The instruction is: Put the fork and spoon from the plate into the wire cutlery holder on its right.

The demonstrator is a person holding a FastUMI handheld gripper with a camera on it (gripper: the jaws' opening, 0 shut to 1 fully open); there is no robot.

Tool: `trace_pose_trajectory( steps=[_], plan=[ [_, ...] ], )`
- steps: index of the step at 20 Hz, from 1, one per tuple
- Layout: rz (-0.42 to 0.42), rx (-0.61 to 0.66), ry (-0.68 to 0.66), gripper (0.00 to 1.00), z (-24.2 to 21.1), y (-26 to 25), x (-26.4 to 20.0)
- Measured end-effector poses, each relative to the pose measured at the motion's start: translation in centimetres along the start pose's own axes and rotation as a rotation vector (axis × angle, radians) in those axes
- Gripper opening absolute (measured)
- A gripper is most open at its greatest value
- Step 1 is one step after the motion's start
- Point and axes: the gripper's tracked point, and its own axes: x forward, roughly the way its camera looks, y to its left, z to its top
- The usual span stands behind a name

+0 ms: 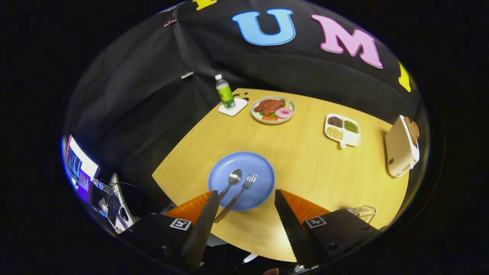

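- At the far left, off the table's edge, sit a lit computer screen (78, 164) and a keyboard (114, 204).
- A round, pale wooden table (305, 168) spreads ahead of the gripper.
- At the table's back left, a clear plastic bottle with a green label (225, 91) stands on a white square coaster (233, 107).
- Just right of it is a pale round dish of model food (272, 110) — reddish meat, a pink slice, some green.
- Nearer the viewer lies a flat, round blue plate (241, 180), just ahead of the gripper's fingers.
- On the plate rest a metal spoon with a dark brown handle (231, 180) and, close on its right, a metal fork with a brown handle (240, 193). Both handles point back towards the left finger, and the fork's reaches past the plate's rim.
- The gripper (246, 208) hovers with its jaws spread wide, holding nothing; the plate's near rim shows between them.
- Further right, a white divided tray of beans and grains (342, 130).
- Behind the right finger peeks the silver wire cutlery holder (364, 212), right of the plate and partly hidden.
- At the far right, a cream toaster (400, 152) with bread in it.
- Progress, as I judge it: nothing moved yet — both fork and spoon remain to be carried over.
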Motion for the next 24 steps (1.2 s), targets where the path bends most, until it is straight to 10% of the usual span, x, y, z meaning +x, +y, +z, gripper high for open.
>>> trace_pose_trajectory(
  steps=[15, 17, 20, 22, 24],
  plan=[
    [-0.082, 0.108, 0.293, 0.70, -8.7, 1.1, 13.3],
    [-0.101, 0.131, 0.313, 0.51, -9.5, 1.0, 14.1],
    [-0.109, 0.165, 0.314, 0.52, -9.3, 1.1, 14.9],
    [-0.138, 0.194, 0.339, 0.21, -10.0, 0.5, 14.5],
    [-0.146, 0.224, 0.328, 0.13, -9.9, 0.1, 14.9]
  ],
)
